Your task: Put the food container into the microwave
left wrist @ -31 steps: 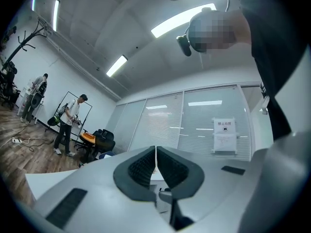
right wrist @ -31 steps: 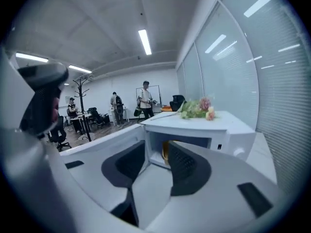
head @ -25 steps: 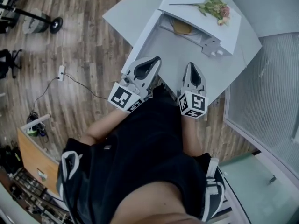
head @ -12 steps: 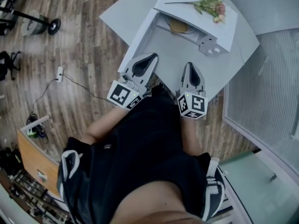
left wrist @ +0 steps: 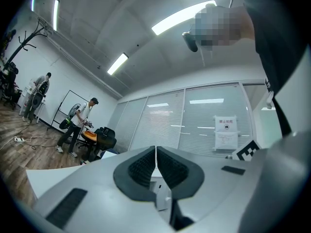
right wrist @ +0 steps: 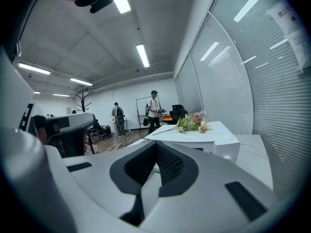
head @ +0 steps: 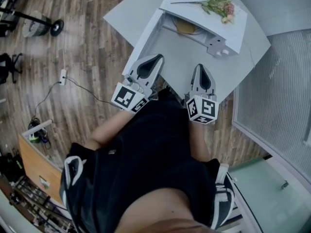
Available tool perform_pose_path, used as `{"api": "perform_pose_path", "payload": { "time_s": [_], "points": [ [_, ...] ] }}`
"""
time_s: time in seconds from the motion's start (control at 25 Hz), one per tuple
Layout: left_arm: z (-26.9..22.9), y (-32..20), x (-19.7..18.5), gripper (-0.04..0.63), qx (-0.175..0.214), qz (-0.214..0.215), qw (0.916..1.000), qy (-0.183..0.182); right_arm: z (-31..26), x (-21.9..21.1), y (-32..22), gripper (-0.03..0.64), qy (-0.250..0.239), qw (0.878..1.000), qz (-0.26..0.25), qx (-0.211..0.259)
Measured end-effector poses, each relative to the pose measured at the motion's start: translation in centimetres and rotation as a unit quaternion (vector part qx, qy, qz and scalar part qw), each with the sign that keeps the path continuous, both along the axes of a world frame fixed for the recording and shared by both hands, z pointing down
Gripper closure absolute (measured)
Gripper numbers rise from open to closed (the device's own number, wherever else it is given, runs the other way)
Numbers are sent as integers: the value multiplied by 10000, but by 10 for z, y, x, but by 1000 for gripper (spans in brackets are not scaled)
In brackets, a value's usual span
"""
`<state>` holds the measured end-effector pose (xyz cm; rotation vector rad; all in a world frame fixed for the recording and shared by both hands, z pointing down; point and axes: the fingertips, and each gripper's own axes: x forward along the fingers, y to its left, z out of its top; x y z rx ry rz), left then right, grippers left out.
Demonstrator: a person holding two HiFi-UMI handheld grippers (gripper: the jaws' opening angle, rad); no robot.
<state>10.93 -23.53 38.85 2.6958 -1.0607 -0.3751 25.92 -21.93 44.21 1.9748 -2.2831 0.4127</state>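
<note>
Both tools are empty. The left gripper and right gripper each have their jaws pressed together on nothing, and both hang by the person's body at the near edge of the table.

The microwave stands on the far part of the table with flowers on top. Its door is swung out toward the left gripper. A yellowish thing shows in the cavity mouth. I take it for the container, seemingly inside already, though it is too small to be sure.

If so, the remaining step is the door: push its outer face with closed jaws, slowly and squarely, so the microwave doesn't slide. There is open room left of the door, over the floor. The glass wall crowds the right.
</note>
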Motion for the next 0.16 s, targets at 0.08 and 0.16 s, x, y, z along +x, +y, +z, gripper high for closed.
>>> {"api": "perform_pose_path", "payload": {
  "time_s": [0.08, 0.16],
  "points": [
    [-1, 0, 1, 565, -2, -4, 10000, 3, -3, 1, 0, 594, -2, 10000, 4, 25],
    [-2, 0, 1, 565, 1, -2, 10000, 1, -6, 2, 0, 594, -20, 10000, 8, 46]
  ]
}}
